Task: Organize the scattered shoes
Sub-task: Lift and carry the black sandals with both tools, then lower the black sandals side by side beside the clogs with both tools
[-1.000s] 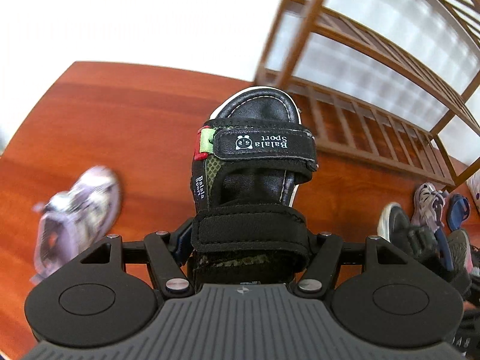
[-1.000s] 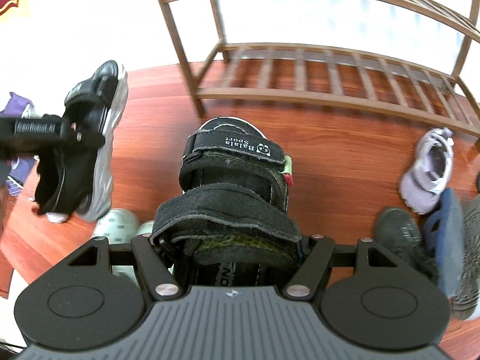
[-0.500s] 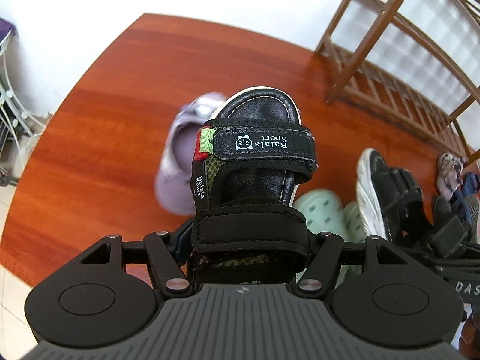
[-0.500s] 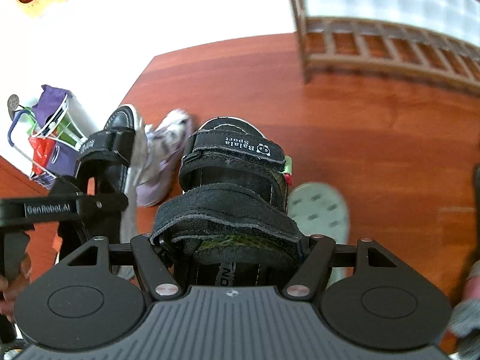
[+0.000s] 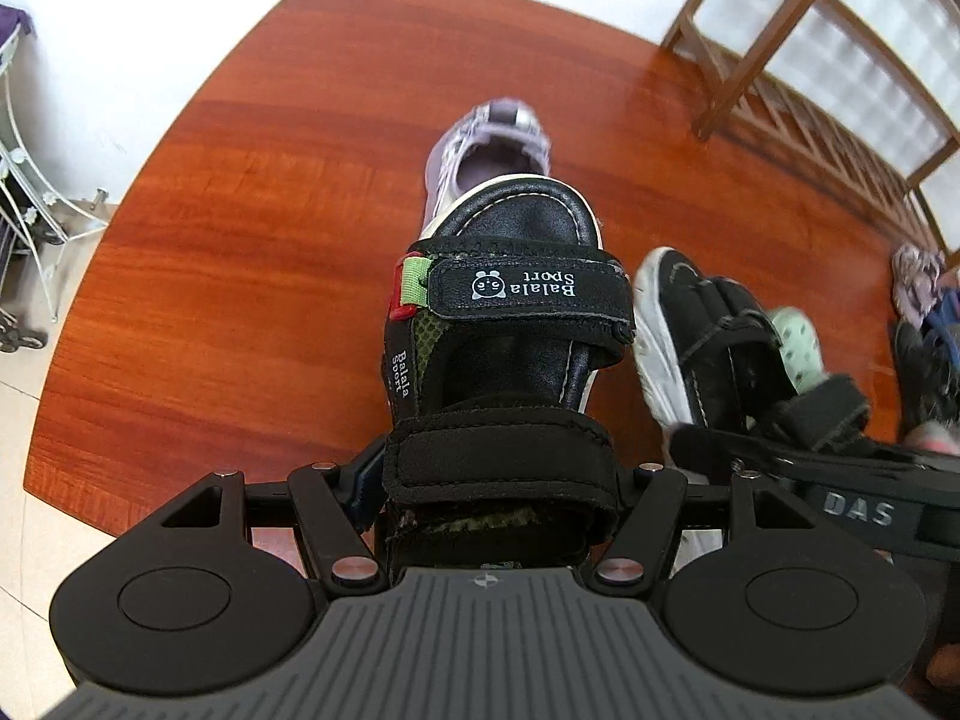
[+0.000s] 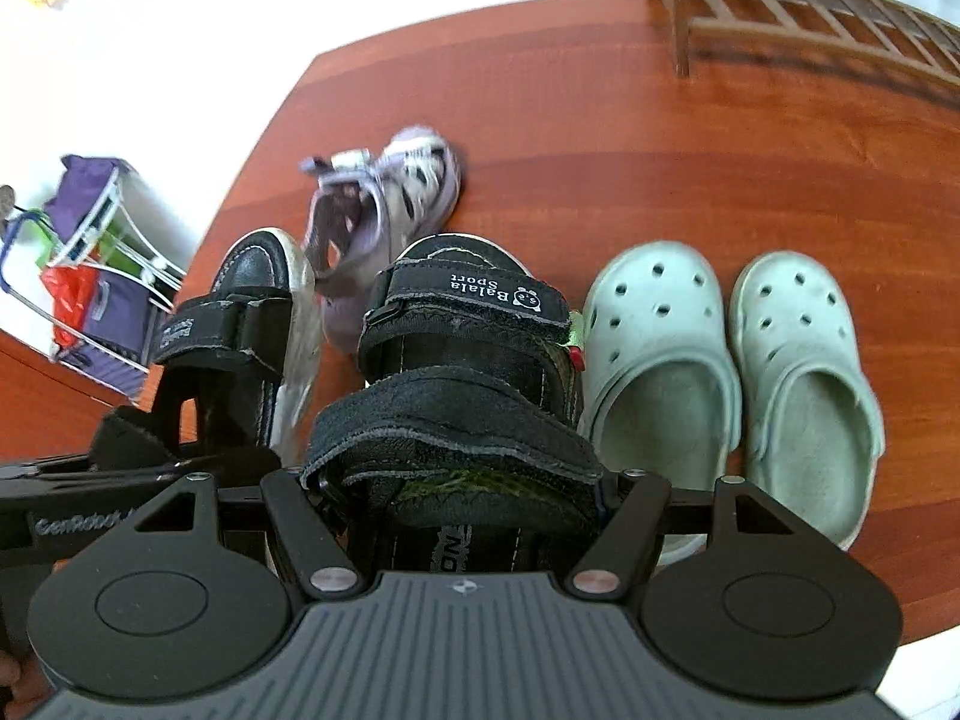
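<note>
My left gripper [image 5: 498,480] is shut on the heel strap of a black "Balala Sport" sandal [image 5: 510,324], toe pointing away and down. Its twin sandal [image 6: 468,324] is clamped the same way in my right gripper [image 6: 456,480]. Both hang just above the red-brown wooden floor board [image 5: 240,240]. Each view catches the other hand's sandal beside its own [image 5: 708,336] [image 6: 240,324]. A lilac sneaker [image 5: 486,144] [image 6: 384,192] lies on the floor just beyond the two toes. A pair of mint clogs [image 6: 660,360] stands side by side immediately right of the right sandal.
A wooden shoe rack [image 5: 780,78] [image 6: 780,12] stands at the far right on the board. More shoes lie heaped at the right edge [image 5: 924,324]. A white wire cart [image 6: 102,276] with bags stands off the board to the left, on pale tiles.
Both hands swung left, away from the rack, and sank a little. The lilac sneaker now lies straight ahead and the mint clogs came fully into the right view. Both grips are unchanged.
</note>
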A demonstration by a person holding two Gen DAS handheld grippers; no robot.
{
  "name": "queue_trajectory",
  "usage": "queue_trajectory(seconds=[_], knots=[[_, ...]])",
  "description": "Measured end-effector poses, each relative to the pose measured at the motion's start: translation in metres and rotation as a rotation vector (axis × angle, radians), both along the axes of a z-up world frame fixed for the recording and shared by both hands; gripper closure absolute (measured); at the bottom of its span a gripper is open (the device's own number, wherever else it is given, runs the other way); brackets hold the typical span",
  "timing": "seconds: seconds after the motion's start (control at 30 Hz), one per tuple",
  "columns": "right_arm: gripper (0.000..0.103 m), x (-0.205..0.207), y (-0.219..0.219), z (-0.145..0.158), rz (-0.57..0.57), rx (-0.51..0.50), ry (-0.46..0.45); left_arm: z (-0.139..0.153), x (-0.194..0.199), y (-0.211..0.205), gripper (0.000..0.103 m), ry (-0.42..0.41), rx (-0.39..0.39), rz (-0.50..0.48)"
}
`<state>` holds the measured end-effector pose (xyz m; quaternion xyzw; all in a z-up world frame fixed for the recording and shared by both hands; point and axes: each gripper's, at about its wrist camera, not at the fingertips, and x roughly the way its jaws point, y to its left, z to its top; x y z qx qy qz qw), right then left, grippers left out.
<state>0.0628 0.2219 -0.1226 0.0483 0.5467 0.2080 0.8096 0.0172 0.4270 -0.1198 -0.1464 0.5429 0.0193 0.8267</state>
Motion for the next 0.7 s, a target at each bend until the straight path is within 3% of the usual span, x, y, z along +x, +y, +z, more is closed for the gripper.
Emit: queue_trajectory(seconds=[0.33, 0.7], knots=[[0.029, -0.007, 0.023, -0.024, 0.003, -0.144, -0.039, -0.042, 0.007, 0.008, 0.036, 0.106, -0.018, -0.022], [0.029, -0.014, 0.03, -0.035, 0.009, -0.197, -0.027, -0.052, 0.014, 0.013, 0.036, 0.149, -0.03, -0.063]])
